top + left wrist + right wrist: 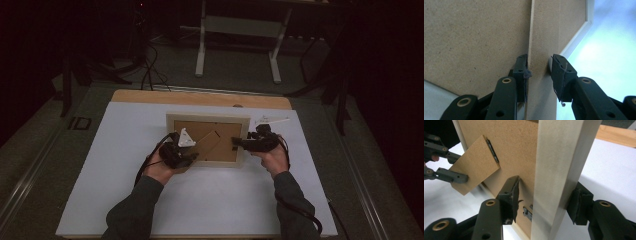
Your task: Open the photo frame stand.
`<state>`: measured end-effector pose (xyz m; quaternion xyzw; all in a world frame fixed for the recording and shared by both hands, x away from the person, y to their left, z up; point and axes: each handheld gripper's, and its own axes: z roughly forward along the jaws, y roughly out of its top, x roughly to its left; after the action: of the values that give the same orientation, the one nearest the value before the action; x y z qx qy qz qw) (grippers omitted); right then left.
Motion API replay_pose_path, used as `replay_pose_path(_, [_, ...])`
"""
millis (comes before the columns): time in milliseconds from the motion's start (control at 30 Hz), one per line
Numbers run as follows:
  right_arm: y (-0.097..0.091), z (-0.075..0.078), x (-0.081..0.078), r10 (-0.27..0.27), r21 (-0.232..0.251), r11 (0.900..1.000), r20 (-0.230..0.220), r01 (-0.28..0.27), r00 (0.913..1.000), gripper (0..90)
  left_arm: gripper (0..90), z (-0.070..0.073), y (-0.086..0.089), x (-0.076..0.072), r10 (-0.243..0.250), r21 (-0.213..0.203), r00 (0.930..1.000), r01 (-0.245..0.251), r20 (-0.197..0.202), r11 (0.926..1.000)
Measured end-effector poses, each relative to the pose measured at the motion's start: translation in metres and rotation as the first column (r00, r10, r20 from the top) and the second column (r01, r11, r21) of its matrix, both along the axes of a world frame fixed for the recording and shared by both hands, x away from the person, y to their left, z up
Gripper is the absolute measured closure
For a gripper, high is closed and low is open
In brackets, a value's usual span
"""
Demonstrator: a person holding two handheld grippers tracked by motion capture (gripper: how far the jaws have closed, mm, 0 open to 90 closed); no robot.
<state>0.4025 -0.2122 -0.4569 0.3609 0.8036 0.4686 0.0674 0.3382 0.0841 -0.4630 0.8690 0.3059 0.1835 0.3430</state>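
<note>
Left claw (192,156) part-open around frame stand (541,75); right claw (237,144) open astride picture frame (559,170) edge.

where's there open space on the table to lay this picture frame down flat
The white table top is bare between the forearms and along its near edge, and left of the left gripper. It is crowded mid-table, where both grippers meet the picture frame.

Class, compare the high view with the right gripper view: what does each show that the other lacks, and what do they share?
High view alone: the person's sleeves, the whole white table and a stand on the floor behind. Right gripper view alone: a metal clip on the frame's back and the hinge of the prop. Shared: the picture frame, its cardboard prop and the left gripper.
</note>
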Motion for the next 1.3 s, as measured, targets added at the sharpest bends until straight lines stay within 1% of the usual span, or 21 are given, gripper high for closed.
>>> replay_pose_path(200, [0.0, 0.001, -0.002, -0.024, -0.008, 0.9997, 0.03, 0.024, 0.9993, 49.2, 67.0, 0.0, -0.002, 0.005, 0.015, 0.006, 0.9999, -0.015, 0.008, 0.9999])
replay_pose_path(400, [0.003, 0.002, -0.005, -0.044, -0.021, 0.9988, 0.081, 0.045, 0.9957, 49.9, 67.3, 0.001, -0.003, 0.006, 0.025, 0.011, 0.9995, -0.025, 0.019, 0.9996])
replay_pose_path(433, [0.003, 0.003, -0.005, -0.046, -0.025, 0.9985, 0.09, 0.048, 0.9949, 50.1, 67.6, 0.001, -0.002, 0.006, 0.023, 0.004, 0.9995, -0.024, 0.022, 0.9997])
replay_pose_path(567, [0.006, 0.005, -0.007, -0.063, -0.039, 0.9969, 0.127, 0.068, 0.9899, 51.5, 68.1, 0.004, -0.002, 0.006, 0.03, 0.001, 0.9988, -0.03, 0.038, 0.9995])
replay_pose_path(700, [0.01, 0.006, -0.008, -0.083, -0.054, 0.9942, 0.158, 0.093, 0.984, 51.5, 68.5, 0.005, -0.002, 0.005, 0.033, -0.006, 0.9986, -0.033, 0.04, 0.9994])
replay_pose_path(867, [0.013, 0.007, -0.01, -0.084, -0.071, 0.9925, 0.197, 0.099, 0.9768, 51.4, 69.5, 0.005, -0.003, 0.003, 0.031, -0.01, 0.9985, -0.03, 0.046, 0.9995])
replay_pose_path(933, [0.014, 0.007, -0.011, -0.086, -0.077, 0.9915, 0.21, 0.104, 0.974, 51.2, 70.0, 0.005, -0.004, 0.001, 0.03, -0.011, 0.9986, -0.03, 0.042, 0.9995])
replay_pose_path(1033, [0.014, 0.006, -0.012, -0.089, -0.084, 0.9905, 0.215, 0.109, 0.9726, 51.0, 71.1, 0.003, -0.004, -0.002, 0.023, -0.045, 0.9993, -0.021, 0.031, 0.9987])
replay_pose_path(1200, [0.01, 0.001, -0.015, -0.083, -0.092, 0.9902, 0.212, 0.104, 0.9738, 50.8, 72.2, 0.0, -0.006, -0.007, -0.002, -0.052, 0.9997, 0.003, 0.024, 0.9986])
replay_pose_path(1267, [0.01, 0.001, -0.016, -0.079, -0.094, 0.9904, 0.216, 0.101, 0.9733, 50.9, 71.7, 0.0, -0.005, -0.009, -0.016, -0.077, 0.9998, 0.017, 0.008, 0.9969])
replay_pose_path(1300, [0.01, 0.001, -0.017, -0.079, -0.096, 0.9901, 0.217, 0.102, 0.9729, 50.9, 69.5, 0.0, -0.004, -0.01, -0.041, -0.105, 0.9991, 0.04, -0.012, 0.9937])
